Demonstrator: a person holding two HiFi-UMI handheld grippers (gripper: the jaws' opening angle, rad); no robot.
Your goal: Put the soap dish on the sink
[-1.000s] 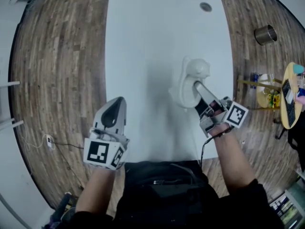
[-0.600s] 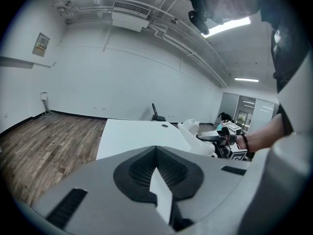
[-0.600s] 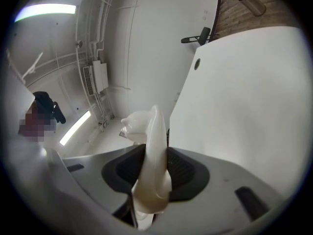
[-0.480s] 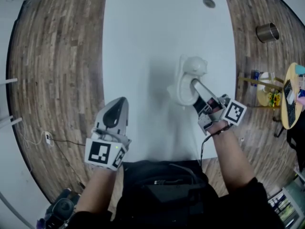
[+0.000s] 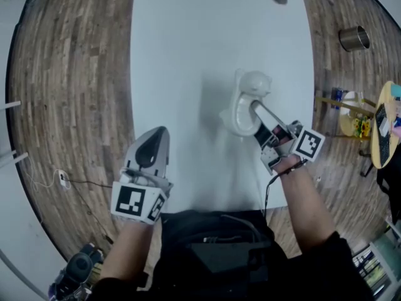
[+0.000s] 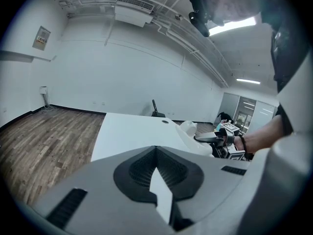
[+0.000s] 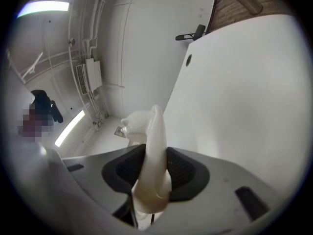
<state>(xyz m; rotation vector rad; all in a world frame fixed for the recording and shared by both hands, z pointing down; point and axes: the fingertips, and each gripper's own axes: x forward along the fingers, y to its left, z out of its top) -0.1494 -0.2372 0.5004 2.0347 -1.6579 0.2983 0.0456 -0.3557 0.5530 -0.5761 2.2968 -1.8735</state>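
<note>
One cup (image 5: 354, 38), perhaps, beyond soap dish (image 5: 240, 113)

The near rim of the soap dish (image 5: 244, 108) is buried between the jaws of the right gripper (image 5: 256, 112). The bench's (image 5: 182, 61) near edge hides behind the person's torso (image 5: 216, 256). At the right, a round yellow table (image 5: 382, 133) is cut off, its clutter too small to tell.

Setting: bare indoor test room, lab or office type. White table (image 5: 188, 74) on wood-plank floor (image 5: 69, 74). Above table: exposed ceiling ducts (image 6: 132, 4), strip lights (image 6: 247, 81). Behind table: plain white wall (image 6: 98, 67). Right of table: cluttered yellow stand (image 5: 376, 149).
</note>
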